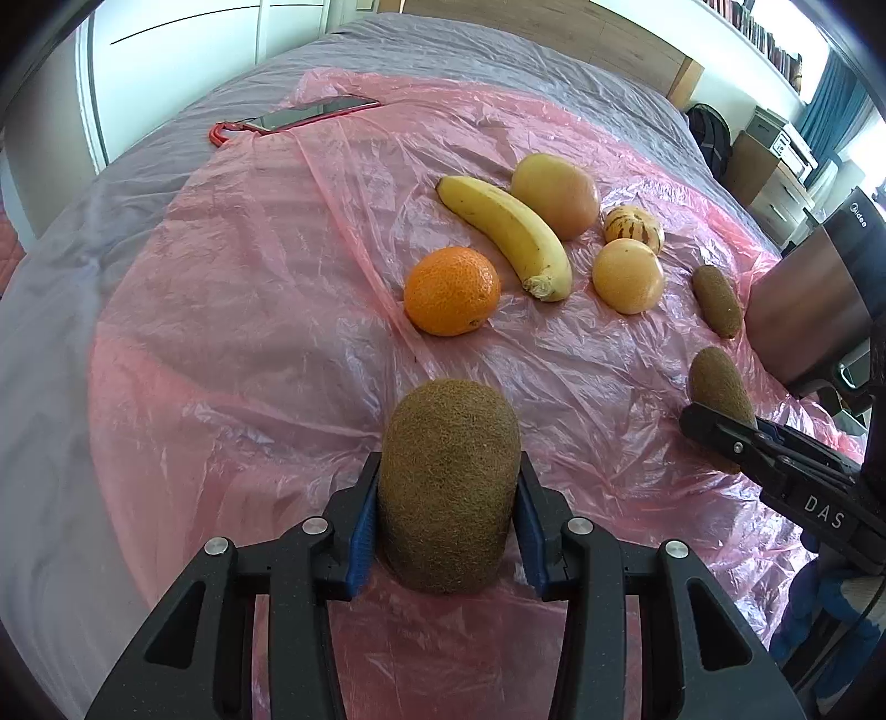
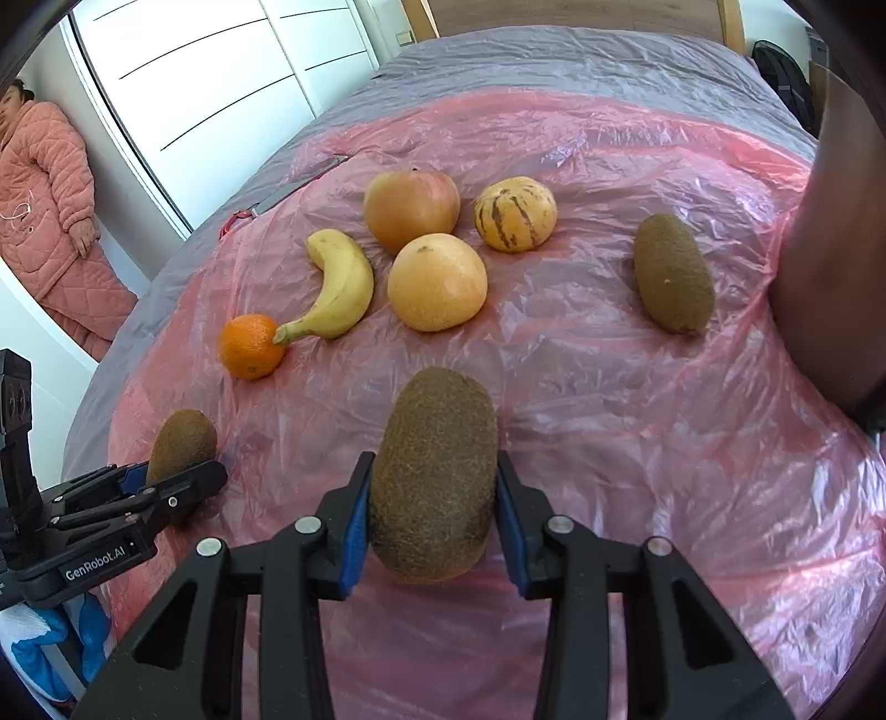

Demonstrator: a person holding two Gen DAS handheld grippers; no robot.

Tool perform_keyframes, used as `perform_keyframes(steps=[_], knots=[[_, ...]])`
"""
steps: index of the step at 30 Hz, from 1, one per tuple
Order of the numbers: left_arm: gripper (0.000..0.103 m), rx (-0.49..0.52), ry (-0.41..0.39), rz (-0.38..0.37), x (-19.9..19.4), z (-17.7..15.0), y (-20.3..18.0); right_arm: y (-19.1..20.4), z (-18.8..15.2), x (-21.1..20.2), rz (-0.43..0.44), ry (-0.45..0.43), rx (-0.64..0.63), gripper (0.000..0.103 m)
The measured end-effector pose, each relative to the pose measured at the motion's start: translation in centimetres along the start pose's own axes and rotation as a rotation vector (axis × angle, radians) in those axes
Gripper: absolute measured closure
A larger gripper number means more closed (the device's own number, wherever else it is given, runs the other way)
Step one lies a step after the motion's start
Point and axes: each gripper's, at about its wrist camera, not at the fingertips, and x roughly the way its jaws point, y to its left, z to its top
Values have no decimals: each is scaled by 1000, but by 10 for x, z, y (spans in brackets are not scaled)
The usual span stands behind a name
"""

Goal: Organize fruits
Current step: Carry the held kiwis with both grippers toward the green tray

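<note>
My left gripper point(image 1: 448, 471) is shut on a brown kiwi point(image 1: 448, 498), its blue pads pressing both sides. My right gripper point(image 2: 434, 471) grips a second kiwi point(image 2: 434, 476) the same way. Each view shows the other gripper at its edge: the right gripper point(image 1: 720, 429) with its kiwi point(image 1: 717, 382), and the left gripper point(image 2: 183, 484) with its kiwi point(image 2: 180, 440). A third kiwi point(image 2: 673, 274) lies loose on the pink plastic sheet point(image 2: 609, 415). Beyond are an orange point(image 1: 451, 291), a banana point(image 1: 509, 235), two large yellowish round fruits point(image 2: 411, 207) point(image 2: 437, 282) and a striped melon point(image 2: 515, 213).
The sheet covers a grey bed point(image 1: 498, 50). A phone point(image 1: 315, 113) and a red hook point(image 1: 219, 133) lie at the far left. A brown metallic appliance point(image 1: 803, 310) stands close on the right. A person in pink pyjamas point(image 2: 50, 221) stands by the white wardrobe.
</note>
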Motion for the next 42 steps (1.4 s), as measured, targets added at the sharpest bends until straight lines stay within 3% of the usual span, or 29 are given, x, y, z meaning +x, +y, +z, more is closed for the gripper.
perform_keyframes(steps=[14,42], knots=[[65,-12,-36,0,-44,-14,-9,2,-26,-52,7,-37,-12,56],[65,59,-130,-77,-122,-33,-74,-33,-79,-166,-58,-152,-11,56]])
